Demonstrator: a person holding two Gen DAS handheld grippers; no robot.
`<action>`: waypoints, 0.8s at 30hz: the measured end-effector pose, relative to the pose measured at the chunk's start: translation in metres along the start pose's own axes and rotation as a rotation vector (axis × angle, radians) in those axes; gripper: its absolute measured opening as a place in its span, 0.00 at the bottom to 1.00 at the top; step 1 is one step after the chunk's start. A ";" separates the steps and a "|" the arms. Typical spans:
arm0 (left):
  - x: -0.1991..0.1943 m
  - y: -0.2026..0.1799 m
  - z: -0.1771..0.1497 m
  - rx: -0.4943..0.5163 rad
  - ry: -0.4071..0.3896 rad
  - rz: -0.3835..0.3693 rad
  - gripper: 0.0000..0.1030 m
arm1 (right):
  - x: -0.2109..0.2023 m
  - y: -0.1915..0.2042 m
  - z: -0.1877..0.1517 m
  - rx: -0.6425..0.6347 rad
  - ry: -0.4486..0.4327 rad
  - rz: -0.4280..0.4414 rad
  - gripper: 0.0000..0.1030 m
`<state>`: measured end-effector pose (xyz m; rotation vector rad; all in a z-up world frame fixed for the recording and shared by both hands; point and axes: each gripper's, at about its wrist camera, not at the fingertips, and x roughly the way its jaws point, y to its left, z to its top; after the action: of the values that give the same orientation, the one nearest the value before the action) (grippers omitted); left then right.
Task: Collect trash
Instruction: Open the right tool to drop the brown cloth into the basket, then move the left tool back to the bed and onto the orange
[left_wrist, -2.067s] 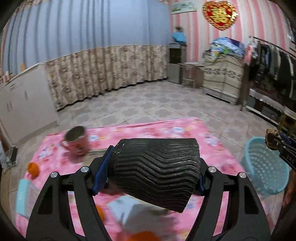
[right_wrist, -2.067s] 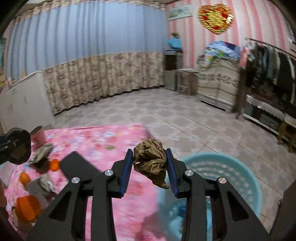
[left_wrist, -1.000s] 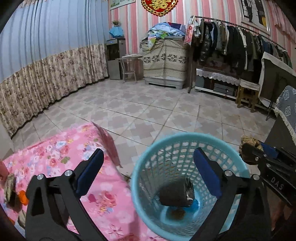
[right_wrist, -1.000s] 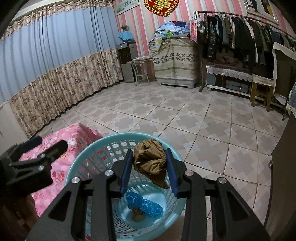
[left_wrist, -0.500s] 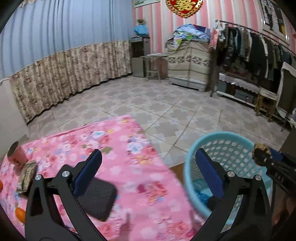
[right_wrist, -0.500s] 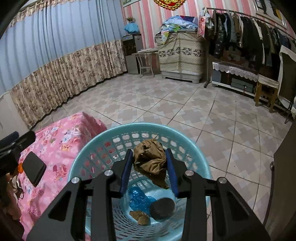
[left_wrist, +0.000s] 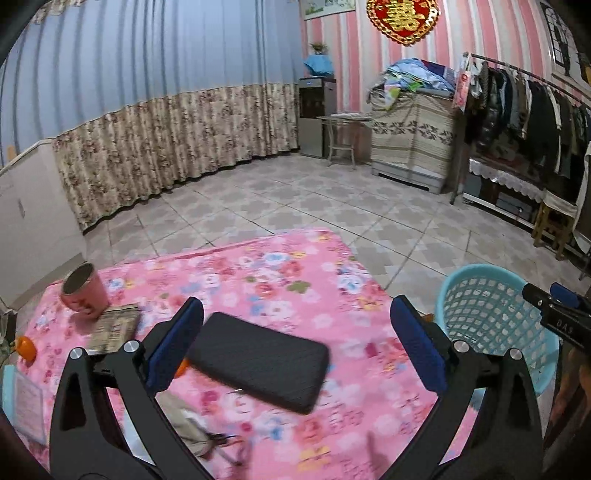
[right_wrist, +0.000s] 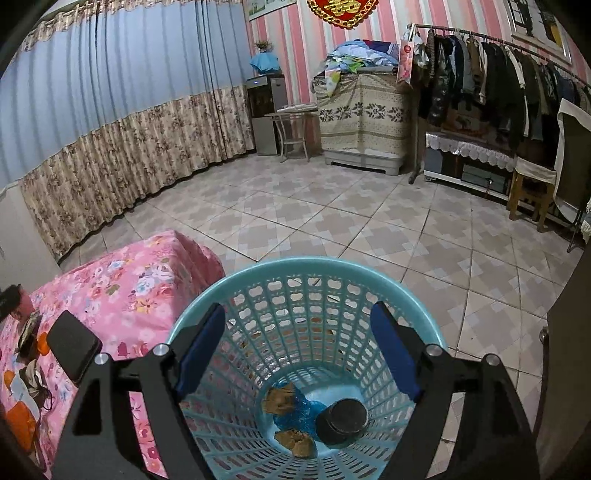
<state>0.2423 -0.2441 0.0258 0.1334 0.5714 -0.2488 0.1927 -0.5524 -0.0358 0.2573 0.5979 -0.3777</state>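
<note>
Both hand-held grippers, left (left_wrist: 295, 345) and right (right_wrist: 297, 349), are seen open and empty; the right's jaws have just been opening. The wrapper (left_wrist: 112, 326) is probably light, crinkly, best pinched at an edge.

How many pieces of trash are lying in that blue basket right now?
4 visible in the blue basket: black cup at right, blue wrapper in the middle, brown wad above it, brown scrap below. More may hide underneath.

**Listener:** What room do you see?

**Operator:** I see a floor of pale patterned square tiles (right_wrist: 332, 221), a pink-and-white striped wall (right_wrist: 299, 48) bearing a red-and-gold heart ornament (left_wrist: 402, 18), and a blue curtain with a floral beige lower band (left_wrist: 166, 110).

**Listener:** Any furniture?

**Operator:** A cloth-draped cabinet piled with bedding (right_wrist: 364, 122), a rail of dark hanging clothes (right_wrist: 487, 77), and a small wooden stool (right_wrist: 528, 195).
</note>
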 end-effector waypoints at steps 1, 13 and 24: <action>-0.004 0.007 -0.002 -0.003 -0.005 0.012 0.95 | -0.001 0.003 0.000 -0.006 -0.004 -0.002 0.77; -0.035 0.100 -0.038 -0.067 0.015 0.119 0.95 | -0.032 0.068 -0.020 -0.080 -0.035 0.048 0.83; -0.043 0.186 -0.084 -0.126 0.076 0.191 0.95 | -0.057 0.148 -0.046 -0.097 -0.082 0.140 0.90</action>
<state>0.2133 -0.0410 -0.0105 0.0754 0.6439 -0.0216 0.1888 -0.3880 -0.0202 0.1880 0.5129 -0.2227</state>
